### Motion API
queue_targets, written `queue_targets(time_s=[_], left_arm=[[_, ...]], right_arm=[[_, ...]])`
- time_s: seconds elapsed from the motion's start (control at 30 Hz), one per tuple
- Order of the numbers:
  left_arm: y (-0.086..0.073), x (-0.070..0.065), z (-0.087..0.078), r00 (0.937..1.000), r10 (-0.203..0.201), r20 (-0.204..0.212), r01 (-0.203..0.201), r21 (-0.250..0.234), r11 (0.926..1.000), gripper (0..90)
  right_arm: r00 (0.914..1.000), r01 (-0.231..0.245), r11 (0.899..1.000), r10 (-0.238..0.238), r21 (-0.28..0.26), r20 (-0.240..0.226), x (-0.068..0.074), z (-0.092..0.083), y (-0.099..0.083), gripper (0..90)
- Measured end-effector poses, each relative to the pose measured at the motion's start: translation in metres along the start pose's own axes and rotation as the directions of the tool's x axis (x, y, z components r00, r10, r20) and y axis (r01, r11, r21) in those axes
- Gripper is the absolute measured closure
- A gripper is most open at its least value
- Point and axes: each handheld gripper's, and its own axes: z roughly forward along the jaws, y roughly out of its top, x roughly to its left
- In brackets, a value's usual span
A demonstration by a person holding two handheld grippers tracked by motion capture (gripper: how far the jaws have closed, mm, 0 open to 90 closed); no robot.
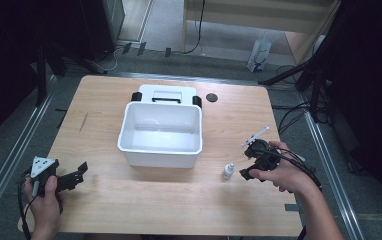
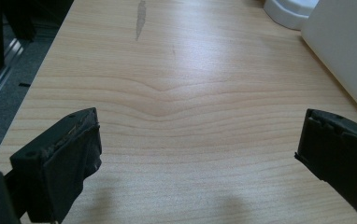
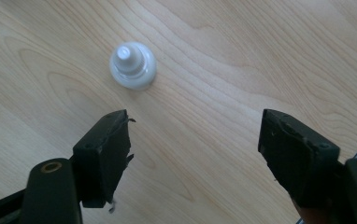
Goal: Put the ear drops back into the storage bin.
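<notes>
A small white bottle (image 1: 228, 171) stands upright on the wooden table (image 1: 129, 200), in front of the white bin's right corner. In the right gripper view the same bottle (image 3: 132, 65) is seen from above, beyond the left jaw and clear of both jaws. My right gripper (image 1: 249, 162) hovers just right of the bottle, pointing down, open with nothing between its jaws (image 3: 193, 140). My left gripper (image 1: 80, 172) rests at the table's front left, jaws wide open over bare wood (image 2: 197, 154).
An open white plastic bin (image 1: 160, 133) sits mid-table with its lid (image 1: 166, 94) lying behind it. A dark round disc (image 1: 211, 97) lies on the table behind the bin's right corner. The bin's wall (image 2: 349, 51) is at the right of the left gripper view.
</notes>
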Motion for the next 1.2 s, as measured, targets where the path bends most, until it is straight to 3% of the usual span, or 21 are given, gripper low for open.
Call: queue_targets(time_s=[0.17,0.43,0.57,0.73,0.87,1.0,1.2], left_arm=[[0.000,0.000,0.000,1.0000,0.000,-0.001,0.000,0.000,1.0000,0.6],[0.000,0.000,0.000,1.0000,-0.002,0.002,0.002,0.002,1.0000,0.5],[0.000,0.000,0.000,1.0000,-0.003,0.001,0.003,0.003,1.0000,0.5],[0.000,0.000,0.000,1.0000,-0.003,0.001,0.003,0.005,1.0000,0.5],[0.000,0.000,0.000,1.0000,-0.003,0.002,0.003,0.005,1.0000,0.5],[0.000,0.000,0.000,1.0000,-0.003,0.002,0.003,0.006,1.0000,0.5],[0.000,0.000,0.000,1.0000,-0.003,0.002,0.003,0.006,1.0000,0.5]], right_arm=[[0.9995,0.030,1.000,-0.030,0.003,0.005,0.007,-0.004,0.007,26.9],[0.9947,0.100,0.994,-0.098,0.045,-0.030,0.024,0.002,0.015,26.3],[0.9951,0.097,0.994,-0.096,0.055,-0.024,0.030,0.007,0.021,30.4],[0.9948,0.085,0.994,-0.080,0.074,-0.063,0.031,0.010,0.026,40.1],[0.9937,0.100,0.991,-0.095,0.086,-0.060,0.034,0.012,0.029,48.9],[0.9940,0.099,0.992,-0.094,0.079,-0.055,0.034,0.014,0.032,52.1],[0.9970,0.066,0.993,-0.062,0.095,-0.048,0.030,0.020,0.036,60.2]])
